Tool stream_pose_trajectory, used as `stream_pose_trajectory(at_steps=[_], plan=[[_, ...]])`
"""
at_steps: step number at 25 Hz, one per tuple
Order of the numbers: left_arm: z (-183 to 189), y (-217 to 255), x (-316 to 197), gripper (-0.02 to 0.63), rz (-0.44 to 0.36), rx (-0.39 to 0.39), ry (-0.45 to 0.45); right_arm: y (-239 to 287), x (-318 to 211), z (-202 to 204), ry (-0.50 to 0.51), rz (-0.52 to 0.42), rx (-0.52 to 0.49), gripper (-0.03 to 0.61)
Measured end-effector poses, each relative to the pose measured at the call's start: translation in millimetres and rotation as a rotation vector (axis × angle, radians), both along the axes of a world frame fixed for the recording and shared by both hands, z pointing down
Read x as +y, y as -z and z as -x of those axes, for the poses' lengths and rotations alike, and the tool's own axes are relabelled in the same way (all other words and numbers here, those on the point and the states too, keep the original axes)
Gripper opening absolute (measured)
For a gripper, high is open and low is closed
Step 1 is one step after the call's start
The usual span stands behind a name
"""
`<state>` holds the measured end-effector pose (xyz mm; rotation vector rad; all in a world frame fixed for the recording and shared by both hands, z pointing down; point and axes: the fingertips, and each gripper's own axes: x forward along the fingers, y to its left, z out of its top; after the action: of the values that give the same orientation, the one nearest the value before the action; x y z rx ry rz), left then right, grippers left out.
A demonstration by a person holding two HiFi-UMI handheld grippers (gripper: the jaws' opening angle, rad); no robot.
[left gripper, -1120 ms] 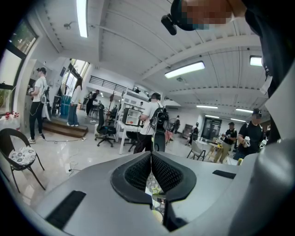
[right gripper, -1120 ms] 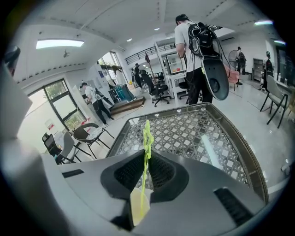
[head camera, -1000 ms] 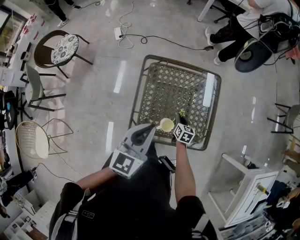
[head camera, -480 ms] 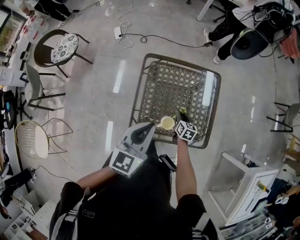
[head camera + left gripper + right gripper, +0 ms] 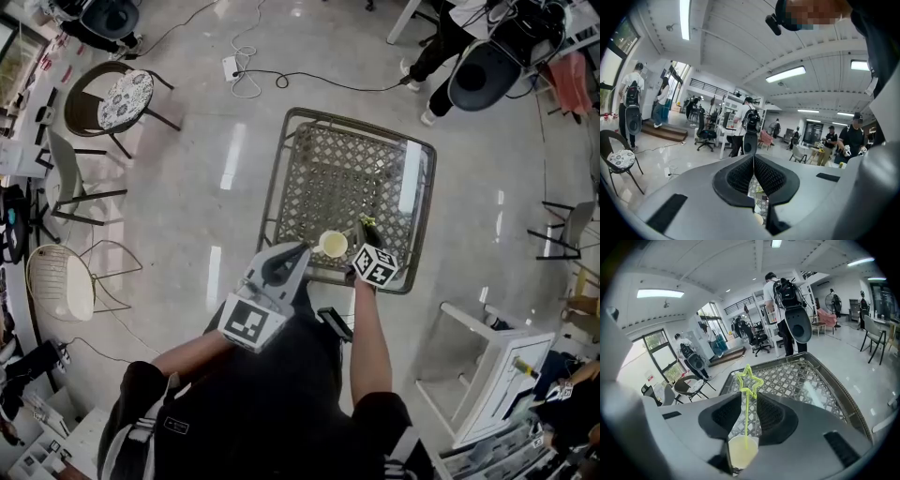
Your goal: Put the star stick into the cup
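Jaws first: the right gripper [image 5: 749, 397] has its jaws just slightly apart, and the star stick [image 5: 746, 420] runs straight up through that narrow gap. It sits closer to the left pad, and you can see a sliver of lattice between it and the right pad, so it doesn't look pinched to me. The outlined yellow-green star pokes out just above the jaw tips. The bottom end of the stick is down inside the cup [image 5: 742, 452], a pale yellow one standing upright right under the jaws, close to that camera.

The left gripper [image 5: 753, 158] has its jaws together, tips touching, nothing between them. Through the V-shaped opening under the tips you can just make out a bit of lattice and a pale scrap that could be the cup's rim.

From the head view, the cup is on the near edge of the table [image 5: 347, 178], a square metal one with a woven lattice top and a raised rim. The right gripper is just beside the cup on its right, and the left gripper is on the other side, held over the table's near-left corner and pointing roughly at the cup.

Further out there's shiny grey floor, a round chair with a patterned cushion [image 5: 129, 94] well off to the left, and a white cable [image 5: 246, 66] past the far side of the table. At the back of the room, the right gripper view shows a person with a big backpack [image 5: 785, 301].
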<state>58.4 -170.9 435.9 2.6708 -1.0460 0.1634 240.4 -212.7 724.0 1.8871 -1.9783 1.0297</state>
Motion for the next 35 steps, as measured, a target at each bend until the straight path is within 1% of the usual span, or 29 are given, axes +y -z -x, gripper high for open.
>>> stream_pose_trajectory(at_steps=[6,10,14,18,23,31,35], plan=[[6.2,7.0,4.3,0.018,-0.019,0.021,-0.015,30.6,11.5,0.9,-0.060,-0.038,-0.014,0.084],[14.6,14.3,2.6,0.018,-0.035,0.036,-0.019,62.5,18.6,9.5,-0.069,-0.073,-0.012,0.084],[13.8,18.1,3.8,0.018,-0.039,0.050,-0.021,87.6,31.2,9.2,-0.090,-0.098,0.001,0.083],[14.0,18.6,5.6,0.018,-0.043,0.048,-0.037,89.0,37.2,8.5,-0.115,-0.094,0.014,0.050],[14.3,28.7,9.4,0.018,-0.060,0.064,-0.026,90.0,41.6,10.5,-0.113,-0.097,0.027,0.038],[12.6,33.5,15.4,0.018,-0.066,0.072,-0.009,134.0,52.0,16.7,-0.091,-0.187,0.024,0.021],[17.6,28.6,16.8,0.018,-0.049,0.039,-0.002,157.3,62.1,28.3,-0.081,-0.225,0.022,0.018]])
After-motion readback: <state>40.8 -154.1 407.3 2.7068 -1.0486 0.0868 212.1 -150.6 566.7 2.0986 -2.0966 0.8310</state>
